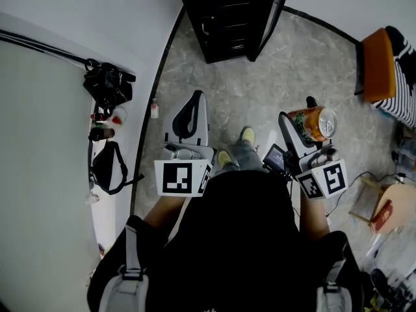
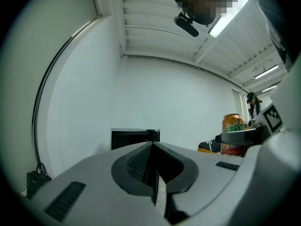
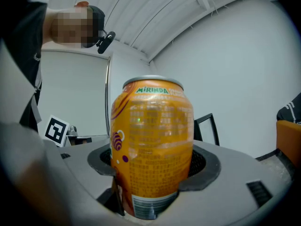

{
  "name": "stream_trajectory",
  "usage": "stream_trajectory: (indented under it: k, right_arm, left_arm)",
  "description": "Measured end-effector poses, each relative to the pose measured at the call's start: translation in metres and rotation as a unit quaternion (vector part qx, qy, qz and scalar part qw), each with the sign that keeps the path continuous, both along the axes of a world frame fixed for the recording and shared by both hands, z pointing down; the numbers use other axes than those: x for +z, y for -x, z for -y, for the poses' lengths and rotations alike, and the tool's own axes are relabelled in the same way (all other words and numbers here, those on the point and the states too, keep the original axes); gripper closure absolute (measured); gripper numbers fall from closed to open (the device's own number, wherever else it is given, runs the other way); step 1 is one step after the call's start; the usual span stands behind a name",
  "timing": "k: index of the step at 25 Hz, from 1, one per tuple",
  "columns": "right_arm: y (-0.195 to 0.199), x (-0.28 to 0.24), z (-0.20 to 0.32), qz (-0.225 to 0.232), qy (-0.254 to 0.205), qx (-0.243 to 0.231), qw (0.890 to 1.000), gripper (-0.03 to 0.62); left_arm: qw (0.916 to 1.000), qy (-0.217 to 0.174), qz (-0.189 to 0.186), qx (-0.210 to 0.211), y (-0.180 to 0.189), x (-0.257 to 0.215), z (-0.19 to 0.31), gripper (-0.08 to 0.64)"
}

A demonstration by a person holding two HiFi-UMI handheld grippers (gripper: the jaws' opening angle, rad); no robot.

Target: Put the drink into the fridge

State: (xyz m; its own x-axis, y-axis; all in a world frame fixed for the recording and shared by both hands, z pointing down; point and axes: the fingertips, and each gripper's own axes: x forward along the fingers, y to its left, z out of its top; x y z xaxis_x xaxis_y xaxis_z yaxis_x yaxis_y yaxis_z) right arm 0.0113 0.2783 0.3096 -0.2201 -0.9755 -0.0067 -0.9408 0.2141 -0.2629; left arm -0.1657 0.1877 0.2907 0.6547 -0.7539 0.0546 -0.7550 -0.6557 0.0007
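As we look down from the head camera, an orange aluminium drink can with green lettering [image 1: 313, 123] is held in the right gripper [image 1: 307, 125], in the air above the floor at the person's right front. From the right gripper view, the fingers are parted to the can's width and press on its lower half from both sides. The can stands lengthwise between them, its barcode end nearest the camera and its silver-rimmed top at the far end.

The left gripper [image 1: 195, 103] is roughly level with it on the other side of the person's body. Its fingers are closed tip to tip with nothing between them.

Between the two grippers we see the person's yellow-green shoes [image 1: 246, 135] on a grey marbled floor [image 1: 260, 83]. A small black fridge [image 1: 224, 18] stands at the far edge of that floor, straight ahead and well apart from the can. Its door appears to hang open on the right side.

A white wall [image 1: 39, 148] fills the left, with black bags [image 1: 107, 86] hung against it. At the far right, an orange seat [image 1: 377, 64] stands beside a black-and-white striped garment [image 1: 406, 90]; we cannot tell whether it covers an arm or a leg.
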Motion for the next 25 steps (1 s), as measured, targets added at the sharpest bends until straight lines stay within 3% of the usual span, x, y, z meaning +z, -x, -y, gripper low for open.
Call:
stream_trajectory:
  k: [14,25]
  right_arm:
    - [-0.054,0.010,0.044,-0.018,0.004,-0.016,1.000,0.252]
    - [-0.094,0.017,0.070,-0.002,0.001,-0.028,1.000,0.252]
  left_arm:
    - [0.9998,-0.001,0.020,-0.002,-0.064,-0.001,0.042,0.551]
    - [0.9997,0.006,0.021,-0.011,-0.106,0.002,0.064,0.552]
